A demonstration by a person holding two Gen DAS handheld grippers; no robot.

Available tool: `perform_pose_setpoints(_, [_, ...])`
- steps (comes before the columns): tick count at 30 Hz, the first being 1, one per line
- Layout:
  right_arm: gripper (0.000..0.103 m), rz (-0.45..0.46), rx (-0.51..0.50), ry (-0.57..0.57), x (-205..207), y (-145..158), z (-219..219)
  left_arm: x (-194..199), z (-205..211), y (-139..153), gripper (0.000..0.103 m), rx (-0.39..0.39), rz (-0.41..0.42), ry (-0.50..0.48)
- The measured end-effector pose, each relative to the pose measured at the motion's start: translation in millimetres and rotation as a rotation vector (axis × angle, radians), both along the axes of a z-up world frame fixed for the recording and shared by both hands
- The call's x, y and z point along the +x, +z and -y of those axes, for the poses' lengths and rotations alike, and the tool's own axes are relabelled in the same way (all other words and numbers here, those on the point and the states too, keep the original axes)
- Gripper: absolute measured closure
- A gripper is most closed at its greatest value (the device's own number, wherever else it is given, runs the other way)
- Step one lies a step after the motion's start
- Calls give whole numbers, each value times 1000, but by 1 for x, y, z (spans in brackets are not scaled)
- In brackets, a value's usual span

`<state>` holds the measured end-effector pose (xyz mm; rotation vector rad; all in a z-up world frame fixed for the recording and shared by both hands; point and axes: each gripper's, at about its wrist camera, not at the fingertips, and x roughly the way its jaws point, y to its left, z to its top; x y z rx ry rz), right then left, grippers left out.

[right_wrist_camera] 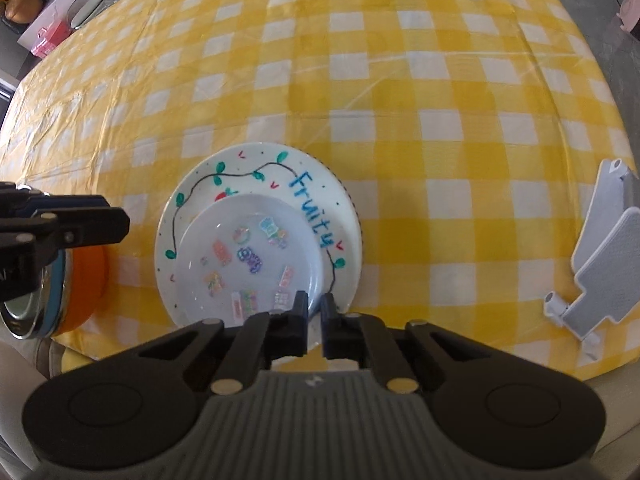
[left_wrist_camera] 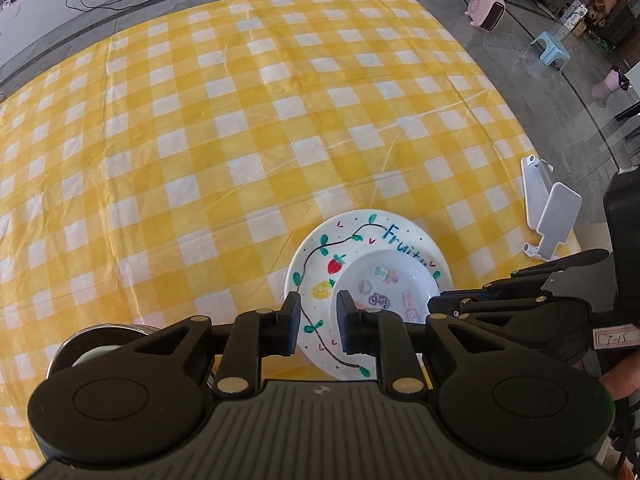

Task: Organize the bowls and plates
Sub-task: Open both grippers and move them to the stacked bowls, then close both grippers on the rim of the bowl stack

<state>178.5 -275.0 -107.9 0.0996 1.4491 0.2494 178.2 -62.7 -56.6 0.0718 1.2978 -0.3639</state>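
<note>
**Ana:** Near the front edge of the tabletop (right_wrist_camera: 400, 80), the small plate (right_wrist_camera: 248, 256) with stickers sits on the big "Fruity" plate (right_wrist_camera: 320, 184), pushed toward its near side rather than centred.

**Ben:** And the grippers?

**Ana:** The right gripper (right_wrist_camera: 314, 307) hovers over the near rim of the stack, jaws nearly together, with only a thin gap and nothing between them. The left gripper (left_wrist_camera: 318, 307) hangs above the big plate's left side, jaws slightly apart, also empty.

**Ben:** What could go wrong?

**Ana:** My worry is the edge. The stack lies close to where the cloth drops off, so a downward nudge on the near rim could tip or slide it toward the person. Glazed plates likely slip on each other, and the top one is already off-centre.

**Ben:** Anything else close by?

**Ana:** A steel bowl (right_wrist_camera: 24, 312) beside an orange one (right_wrist_camera: 86, 280) sits just left of the plates; a sideways sweep could knock them. A white folding stand (right_wrist_camera: 604, 264) lies well apart on the right.

**Ben:** The surface?

**Ana:** A yellow-and-white checked cloth, creased, so things could snag. Beyond is a grey floor with cables, a pink heater (left_wrist_camera: 486, 8) and a blue stool (left_wrist_camera: 554, 46).
</note>
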Motion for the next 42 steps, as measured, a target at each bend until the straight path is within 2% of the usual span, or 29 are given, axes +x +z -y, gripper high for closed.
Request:
perform_pose_setpoints(7, [101,40,-3,-15,8,4,-12,1,-10,3,81,-14,12,-3])
perform_pose_setpoints(11, [95,106,-18,-21,5,15,-14,-4,-22,19,81,-26,53,-8])
perform_pose_setpoints(12, [95,123,-21,-18,3,20,-15,-7,-25,25,79,-22,73,-16])
perform_pose_setpoints(14, [93,149,-2,-27,-2,30,-17,-14,-33,38,69,-25,112,-33])
perform_pose_setpoints(16, [81,164,30,-47,-10,40,-20,-20,-44,52,64,-39,128,-40])
perform_pose_setpoints(17, [69,177,47,-55,-14,45,-23,-23,-51,58,61,-47,132,-45])
perform_pose_setpoints(20, [66,214,109,-51,-28,62,-36,-29,-72,74,50,-46,134,-39])
perform_pose_setpoints(24, [51,238,204,-37,-43,81,-57,-36,-103,83,37,-4,116,-18])
perform_pose_setpoints(28, [40,262,260,9,-57,94,-86,-44,-136,78,31,44,110,18])
perform_pose_setpoints(31, [34,260,263,47,-62,99,-111,-49,-161,67,27,28,102,63])
perform_pose_setpoints(34, [33,239,252,74,-64,97,-131,-53,-180,53,24,-23,71,101])
perform_pose_setpoints(42, [33,151,232,79,-53,69,-158,-57,-200,24,20,-87,28,141])
